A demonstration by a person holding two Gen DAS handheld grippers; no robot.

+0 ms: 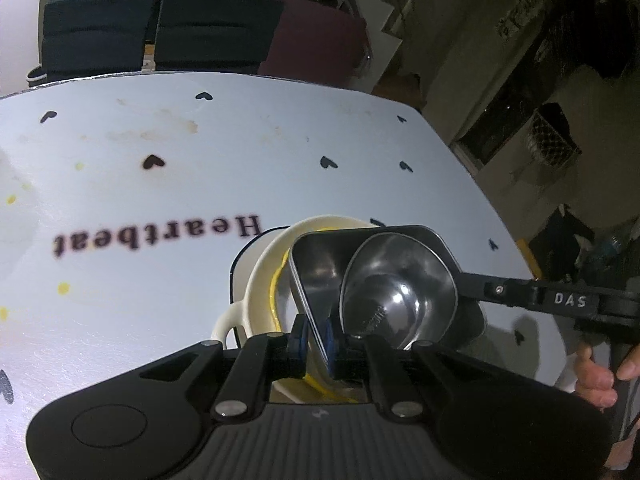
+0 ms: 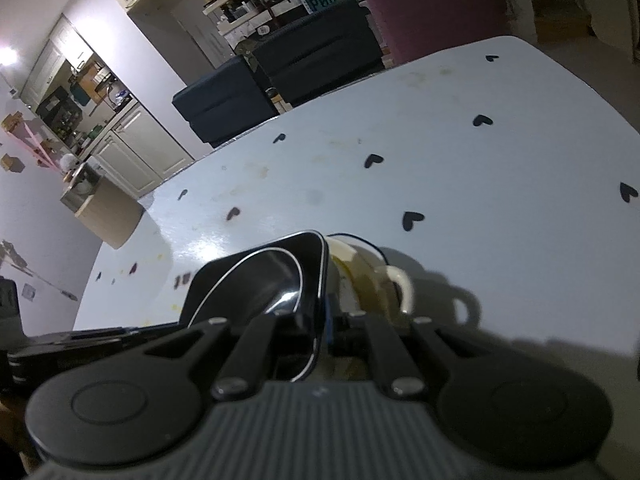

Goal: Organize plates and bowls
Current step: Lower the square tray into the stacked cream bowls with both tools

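Note:
A black square plate point(image 1: 316, 264) carries a steel bowl point(image 1: 396, 292). My left gripper point(image 1: 316, 340) is shut on the plate's near rim, its blue pads on either side of the edge. My right gripper point(image 1: 466, 282) reaches in from the right, with a hand point(image 1: 596, 376) on its handle. Under the plate is a cream bowl point(image 1: 260, 280) with a loop handle and a yellow inside; I cannot tell whether they touch. In the right wrist view my right gripper point(image 2: 324, 320) is shut on the plate point(image 2: 312, 252) rim, beside the steel bowl point(image 2: 260, 280) and the cream bowl point(image 2: 400, 284).
The table point(image 1: 280, 140) is white with black hearts and the word "Heartbeat". Dark blue chairs point(image 1: 216, 28) and a maroon one point(image 1: 320, 40) stand beyond its far edge. The table's right edge point(image 1: 460, 148) drops to the floor. Kitchen cabinets point(image 2: 132, 148) stand far left.

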